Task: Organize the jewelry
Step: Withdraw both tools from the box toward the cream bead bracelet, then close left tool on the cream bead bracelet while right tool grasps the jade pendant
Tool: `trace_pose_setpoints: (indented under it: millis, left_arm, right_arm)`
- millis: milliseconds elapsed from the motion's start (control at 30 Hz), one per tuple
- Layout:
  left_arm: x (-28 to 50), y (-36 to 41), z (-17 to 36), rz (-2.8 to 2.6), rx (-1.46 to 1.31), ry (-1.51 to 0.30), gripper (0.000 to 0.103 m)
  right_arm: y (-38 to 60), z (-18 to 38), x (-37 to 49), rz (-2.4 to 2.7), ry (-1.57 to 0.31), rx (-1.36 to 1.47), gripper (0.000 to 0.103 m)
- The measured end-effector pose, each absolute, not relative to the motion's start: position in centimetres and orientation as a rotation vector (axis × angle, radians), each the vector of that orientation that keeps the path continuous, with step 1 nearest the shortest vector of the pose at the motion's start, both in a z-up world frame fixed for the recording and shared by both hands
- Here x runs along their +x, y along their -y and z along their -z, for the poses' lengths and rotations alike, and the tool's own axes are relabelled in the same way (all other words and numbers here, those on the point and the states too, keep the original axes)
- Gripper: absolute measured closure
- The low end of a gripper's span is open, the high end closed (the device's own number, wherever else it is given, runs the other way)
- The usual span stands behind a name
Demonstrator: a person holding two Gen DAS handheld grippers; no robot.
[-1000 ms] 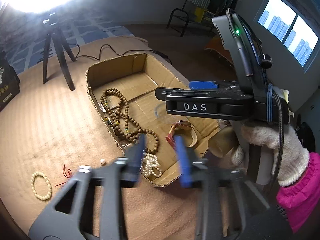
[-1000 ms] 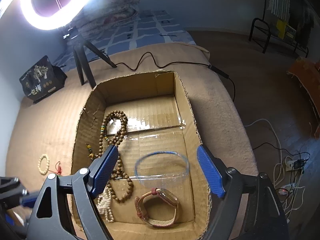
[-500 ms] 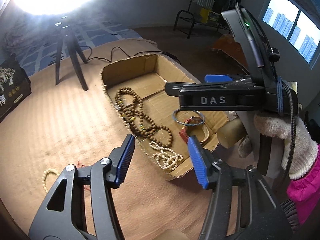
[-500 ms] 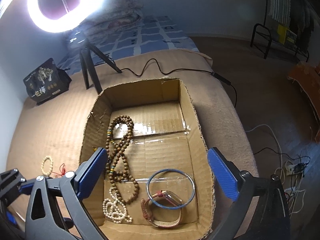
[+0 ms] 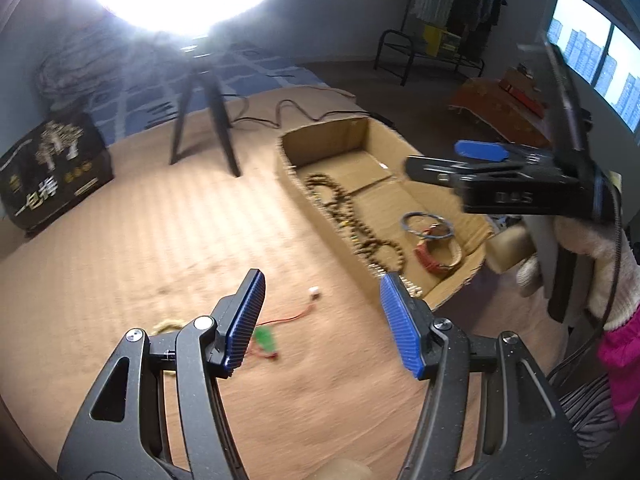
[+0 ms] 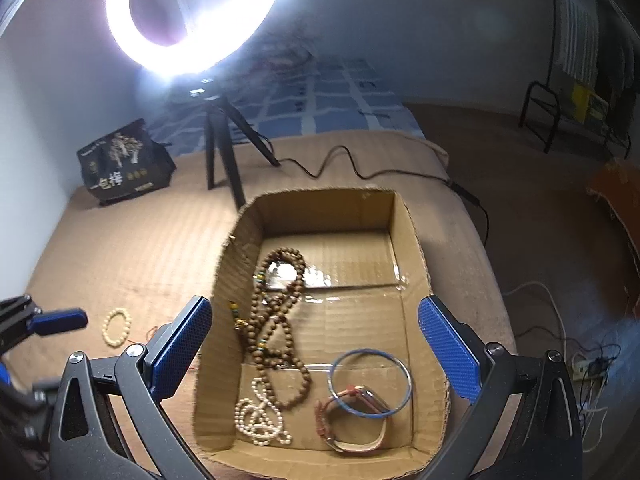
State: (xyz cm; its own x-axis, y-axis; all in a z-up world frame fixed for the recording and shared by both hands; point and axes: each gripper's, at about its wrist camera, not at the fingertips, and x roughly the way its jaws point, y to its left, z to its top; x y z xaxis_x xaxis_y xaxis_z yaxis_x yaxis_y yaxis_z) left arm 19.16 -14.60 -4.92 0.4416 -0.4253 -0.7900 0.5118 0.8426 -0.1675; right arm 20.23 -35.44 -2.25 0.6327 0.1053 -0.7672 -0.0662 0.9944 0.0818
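Right wrist view looks down into my cardboard box (image 6: 412, 248), where most of the jewelry lies. A long brown bead necklace (image 6: 280, 312) curls along the left side of the box floor. Near the front lies a small white pearl strand (image 6: 260, 416), touching the brown beads. Beside it a blue bangle (image 6: 370, 380) rests partly on a watch with a brown strap (image 6: 352, 424). My right hand-held gripper (image 6: 316, 350) hangs above the box with its blue pads (image 6: 448, 350) spread wide and nothing between them.

Outside the box, on the left, a cream bead bracelet (image 6: 117, 326) lies on the tan ribbed cover of the bed (image 6: 132, 248). In the left wrist view, a red string (image 5: 288, 316) with a tiny white bead (image 5: 314, 291) and a green bit (image 5: 265, 338) lies there too, blurred. My left hand-held gripper (image 5: 320, 320) hangs over that spot, spread wide and holding nothing.

Further back stands a black tripod (image 6: 224, 148) with a bright ring light (image 6: 196, 12) on top. A black cable (image 6: 360, 172) runs across the bed. A black bag with gold print (image 6: 124, 160) sits by the wall. Behind it is a blue checked blanket (image 6: 332, 96). Across the brown floor stands a black metal rack (image 6: 548, 116), and a window (image 5: 592, 64) shows tall buildings.
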Motion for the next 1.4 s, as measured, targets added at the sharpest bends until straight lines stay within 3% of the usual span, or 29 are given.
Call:
trace_pose_setpoints:
  millis: [633, 967, 1100, 1167, 1400]
  left_arm:
    - [21.7, 2.0, 8.4, 0.382, -0.054, -1.039, 0.041]
    - [22.9, -0.8, 11.6, 0.355, -0.135, -1.123, 0.041]
    - [23.1, -1.0, 12.9, 0.353, -0.138, -1.161, 0.048]
    - [23.1, -1.1, 13.4, 0.354, -0.145, -1.171, 0.05]
    - [23.5, -0.8, 14.2, 0.375, -0.158, -1.193, 0.063]
  right_arm:
    - [27.3, 0.7, 18.3, -0.313, -0.885, 0.043, 0.001]
    - [23.0, 4.4, 18.7, -0.387, -1.09, 0.147, 0.001]
    - [21.9, 5.7, 18.9, -0.389, -1.125, 0.143, 0.001]
    - [21.4, 6.0, 19.1, -0.398, -1.132, 0.141, 0.006]
    - [20.1, 8.8, 19.8, -0.389, -1.205, 0.106, 0.04]
